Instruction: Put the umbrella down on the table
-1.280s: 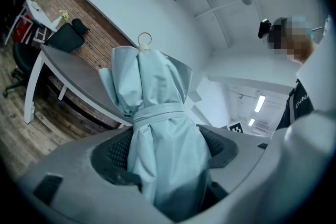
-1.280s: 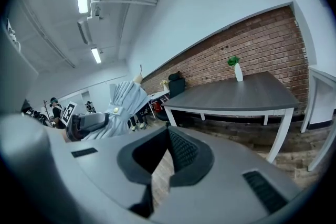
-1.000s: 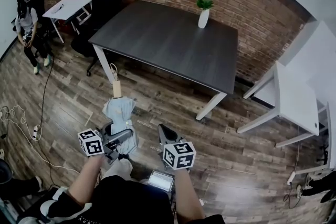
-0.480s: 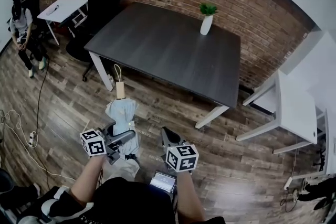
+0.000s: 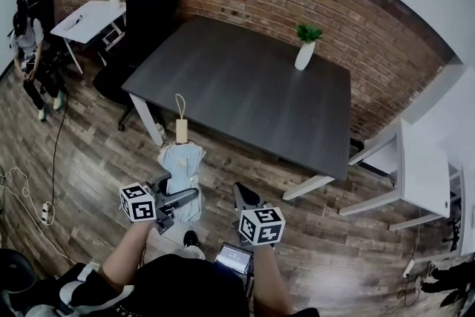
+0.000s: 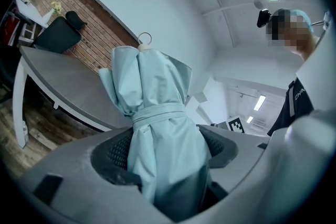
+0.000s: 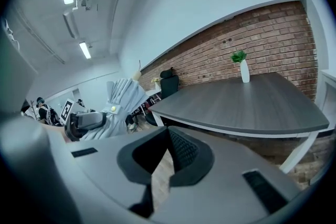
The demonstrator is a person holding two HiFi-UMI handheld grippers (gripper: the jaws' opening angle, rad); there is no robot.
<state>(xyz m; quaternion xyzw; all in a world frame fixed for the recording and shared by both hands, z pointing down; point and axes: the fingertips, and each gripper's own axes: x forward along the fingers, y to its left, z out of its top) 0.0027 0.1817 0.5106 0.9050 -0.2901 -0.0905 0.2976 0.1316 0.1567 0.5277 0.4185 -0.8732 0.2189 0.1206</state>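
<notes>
A folded pale-blue umbrella (image 5: 180, 167) with a wooden handle (image 5: 181, 131) points toward the dark grey table (image 5: 245, 85); the handle tip is near the table's front edge. My left gripper (image 5: 177, 198) is shut on the umbrella's cloth (image 6: 157, 128), both pads pressing its bundled folds below the tie strap. The table (image 6: 63, 86) shows behind it. My right gripper (image 5: 241, 197) hangs to the right, over the wooden floor, apart from the umbrella. Its jaws (image 7: 168, 134) are shut with nothing held. The umbrella (image 7: 118, 102) and the table (image 7: 247, 107) lie ahead of it.
A white vase with a green plant (image 5: 304, 48) stands at the table's far right. A black office chair (image 5: 145, 11) and a small white table (image 5: 89, 15) are at the back left, with a seated person (image 5: 30, 48). White tables (image 5: 427, 174) stand on the right. Cables (image 5: 30, 197) lie on the floor.
Both grippers and the umbrella have moved forward toward the dark table, which now lies closer. The grip on the umbrella is unchanged.
</notes>
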